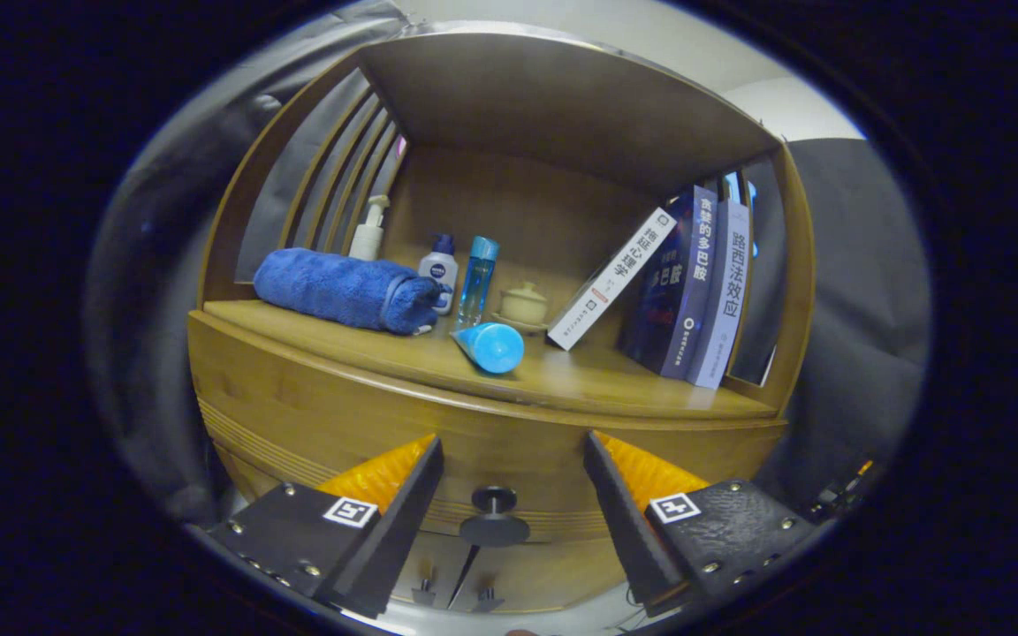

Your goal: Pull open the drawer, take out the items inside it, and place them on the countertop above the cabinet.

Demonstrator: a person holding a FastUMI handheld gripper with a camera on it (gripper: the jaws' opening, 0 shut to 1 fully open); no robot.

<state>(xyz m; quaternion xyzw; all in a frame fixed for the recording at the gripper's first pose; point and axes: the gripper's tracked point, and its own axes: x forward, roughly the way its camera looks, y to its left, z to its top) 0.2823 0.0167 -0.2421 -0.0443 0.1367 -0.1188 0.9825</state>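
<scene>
A wooden cabinet stands ahead of me, its drawer front closed under the countertop. The drawer's dark round knob sits low between my fingers, a little below their tips. My gripper is open, with the fingers wide apart and nothing between them but the knob's stem ahead. The inside of the drawer is hidden.
On the countertop lie a rolled blue towel, a pump bottle, a small white bottle, a tall blue bottle, a lying blue tube, a small lidded jar and several leaning books. Lower cupboard door knobs show below.
</scene>
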